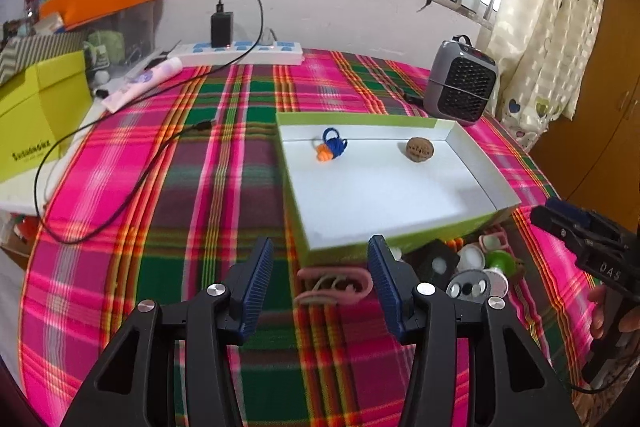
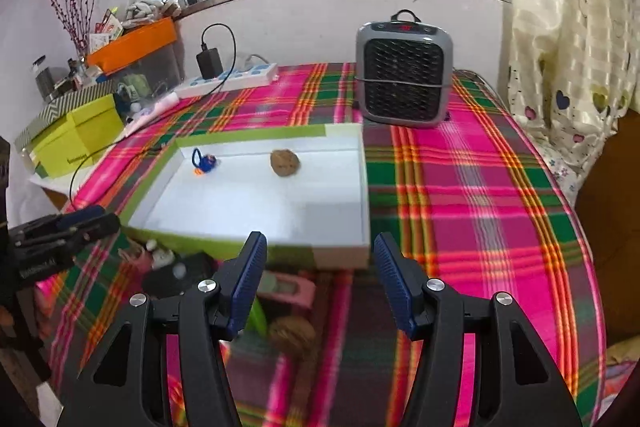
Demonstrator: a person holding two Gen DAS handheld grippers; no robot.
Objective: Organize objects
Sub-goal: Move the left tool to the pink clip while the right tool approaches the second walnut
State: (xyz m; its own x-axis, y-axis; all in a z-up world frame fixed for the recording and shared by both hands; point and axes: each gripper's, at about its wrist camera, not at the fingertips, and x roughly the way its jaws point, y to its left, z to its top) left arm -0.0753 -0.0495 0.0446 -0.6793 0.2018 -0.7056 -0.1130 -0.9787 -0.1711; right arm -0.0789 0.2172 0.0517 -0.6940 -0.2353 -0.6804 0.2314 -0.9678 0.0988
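Plaid tablecloth (image 1: 200,187), clutter crowded near the tray (image 1: 400,195): left gripper (image 1: 320,279) and right gripper (image 2: 320,279), both part-open and empty, risk nudging neighbours while reaching the pink clip (image 1: 334,285).

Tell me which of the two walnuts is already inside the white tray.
The walnut toward the tray's far wall, right of the blue-and-orange knotted cord. The other walnut lies on the plaid cloth outside it, by the right gripper.
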